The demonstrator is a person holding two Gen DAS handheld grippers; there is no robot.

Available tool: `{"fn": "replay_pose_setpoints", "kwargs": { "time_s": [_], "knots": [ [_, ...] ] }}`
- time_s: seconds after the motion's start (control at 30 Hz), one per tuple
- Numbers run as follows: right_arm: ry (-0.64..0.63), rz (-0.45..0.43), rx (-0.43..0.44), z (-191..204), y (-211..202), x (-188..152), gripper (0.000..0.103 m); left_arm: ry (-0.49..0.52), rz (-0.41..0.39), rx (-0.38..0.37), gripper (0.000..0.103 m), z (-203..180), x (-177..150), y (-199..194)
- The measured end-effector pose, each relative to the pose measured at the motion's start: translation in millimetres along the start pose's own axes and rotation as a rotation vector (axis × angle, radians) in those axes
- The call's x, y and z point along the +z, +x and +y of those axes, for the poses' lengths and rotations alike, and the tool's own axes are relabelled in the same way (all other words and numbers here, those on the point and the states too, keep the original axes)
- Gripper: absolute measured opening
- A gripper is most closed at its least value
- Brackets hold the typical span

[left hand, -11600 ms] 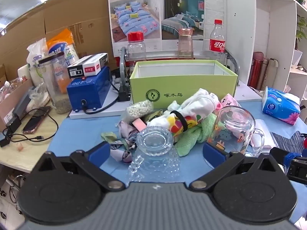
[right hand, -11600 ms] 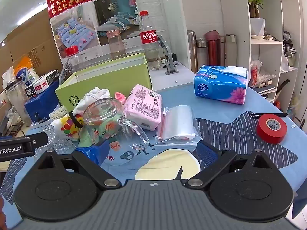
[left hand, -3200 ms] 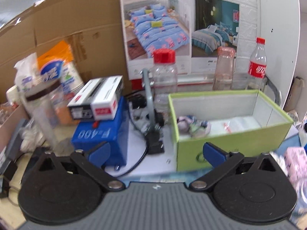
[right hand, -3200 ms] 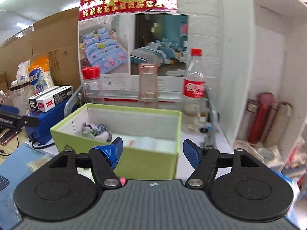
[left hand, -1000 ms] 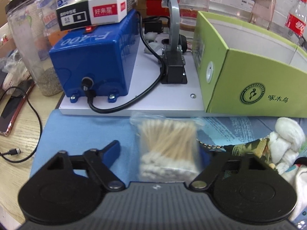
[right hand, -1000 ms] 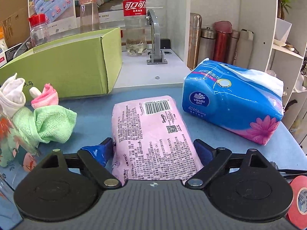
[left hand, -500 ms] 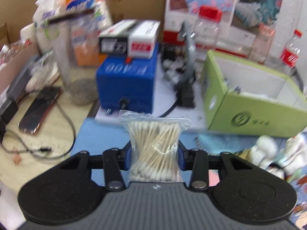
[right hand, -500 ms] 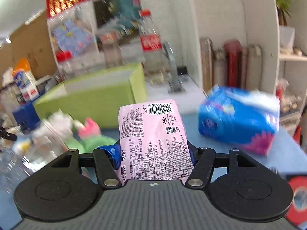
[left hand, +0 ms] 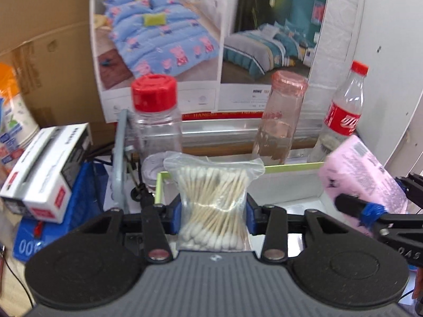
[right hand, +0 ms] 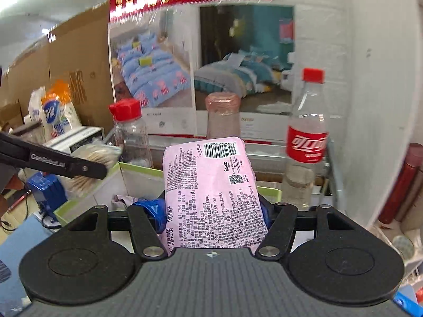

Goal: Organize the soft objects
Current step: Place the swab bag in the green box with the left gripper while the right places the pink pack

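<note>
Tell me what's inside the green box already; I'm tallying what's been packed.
Inside the green box, a crumpled pale cloth shows at the left. The pink pack and gripper hide the rest.

Left wrist view: looks forward along the left claw (left hand: 212,212), close above the green box (left hand: 290,167), facing the poster wall (left hand: 206,39).
Right wrist view: looks forward along the right claw (right hand: 211,214), close over the same box (right hand: 137,170), from its right.
Shared: poster, red-capped jar (left hand: 154,111), pink bottle (right hand: 223,116), cola bottle (right hand: 306,142); each view catches the other claw.
</note>
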State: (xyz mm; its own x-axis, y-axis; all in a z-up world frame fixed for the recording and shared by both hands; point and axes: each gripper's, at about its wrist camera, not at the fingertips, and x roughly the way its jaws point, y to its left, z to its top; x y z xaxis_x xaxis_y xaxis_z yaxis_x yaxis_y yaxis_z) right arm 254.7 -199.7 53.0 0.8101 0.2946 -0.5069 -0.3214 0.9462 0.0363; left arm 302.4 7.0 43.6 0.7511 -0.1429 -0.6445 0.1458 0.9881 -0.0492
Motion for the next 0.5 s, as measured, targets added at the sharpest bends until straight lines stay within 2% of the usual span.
{"fn": "replay_pose_setpoints", "kwargs": {
  "time_s": [0.03, 0.07, 0.17, 0.3, 0.5],
  "knots": [
    [0.002, 0.017, 0.005, 0.6, 9.6, -0.4, 0.052, 0.011, 0.001, 0.009, 0.068, -3.0, -0.3, 6.4],
    [0.011, 0.044, 0.005, 1.0, 20.5, -1.3, 0.052, 0.016, 0.001, 0.026, 0.08, -4.3, -1.6, 12.0],
    [0.033, 0.138, -0.044, 2.1, 43.4, -6.5, 0.055, 0.024, 0.002, 0.027, 0.079, -3.6, -4.5, 17.3],
    [0.082, 0.043, -0.041, -1.8, 31.3, -3.5, 0.058, 0.033, -0.004, 0.039, 0.08, -0.2, -10.0, 12.7],
    [0.074, 0.011, -0.042, 2.6, -0.4, -10.1, 0.061, 0.034, -0.027, 0.039, 0.081, -0.3, -27.6, -12.5]
  ]
}}
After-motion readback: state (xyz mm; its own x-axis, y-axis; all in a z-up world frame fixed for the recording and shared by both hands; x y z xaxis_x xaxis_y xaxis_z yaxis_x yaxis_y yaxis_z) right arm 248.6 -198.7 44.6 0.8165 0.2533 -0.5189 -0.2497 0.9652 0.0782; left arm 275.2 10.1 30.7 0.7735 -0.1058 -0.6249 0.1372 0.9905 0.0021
